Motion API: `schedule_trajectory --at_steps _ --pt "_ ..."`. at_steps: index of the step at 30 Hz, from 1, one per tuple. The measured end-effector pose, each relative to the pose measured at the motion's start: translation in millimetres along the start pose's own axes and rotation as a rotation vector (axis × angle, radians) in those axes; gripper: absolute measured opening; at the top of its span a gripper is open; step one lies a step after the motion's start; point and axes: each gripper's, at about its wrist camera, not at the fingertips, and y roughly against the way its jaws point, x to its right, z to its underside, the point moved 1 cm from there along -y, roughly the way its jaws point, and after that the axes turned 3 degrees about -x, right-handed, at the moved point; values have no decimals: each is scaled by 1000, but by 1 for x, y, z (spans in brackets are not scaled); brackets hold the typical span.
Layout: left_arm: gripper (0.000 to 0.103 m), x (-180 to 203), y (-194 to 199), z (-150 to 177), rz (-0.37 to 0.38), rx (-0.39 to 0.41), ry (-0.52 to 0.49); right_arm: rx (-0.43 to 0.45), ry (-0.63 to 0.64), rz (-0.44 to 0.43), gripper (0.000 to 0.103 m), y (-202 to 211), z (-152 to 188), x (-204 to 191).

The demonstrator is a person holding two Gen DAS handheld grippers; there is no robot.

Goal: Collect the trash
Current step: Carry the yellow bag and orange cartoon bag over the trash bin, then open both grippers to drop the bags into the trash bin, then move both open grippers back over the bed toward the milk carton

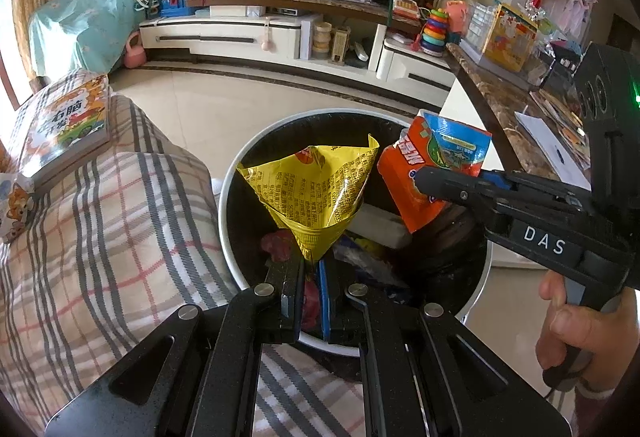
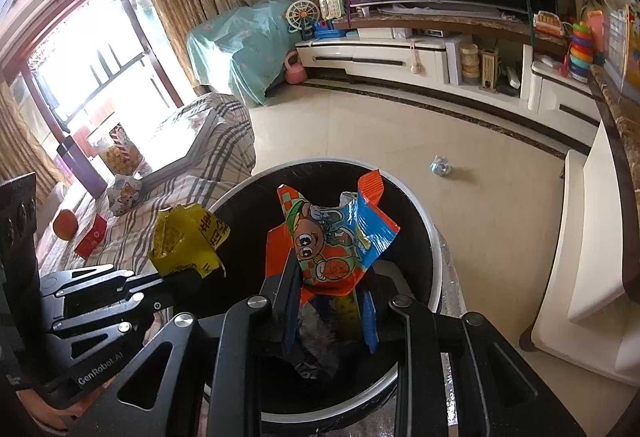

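Note:
A round bin with a white rim and a dark inside stands below both grippers, with several bits of trash in it. My left gripper is shut on the pointed lower corner of a yellow snack wrapper, which fans out above the bin's opening. My right gripper is shut on an orange and blue cartoon snack bag, also over the bin. From the left wrist view the right gripper comes in from the right, pinching that bag. The right wrist view shows the left gripper with the yellow wrapper.
A plaid-covered seat with a children's book borders the bin on the left. On it lie an orange and a red box. A crumpled ball lies on the tiled floor. A marble-topped counter runs along the right.

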Motion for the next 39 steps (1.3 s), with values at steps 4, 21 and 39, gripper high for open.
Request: schedule_trajectory --at_steps 4,21,39 --pt "5 0 -1 0 1 -8 0 -5 0 2 28 -1 -1 1" --pt "55 -11 21 17 -40 34 39 56 -46 16 70 23 6 8" --pt "80 -57 78 89 -97 134 189 118 -145 -42 94 52 49 -28"
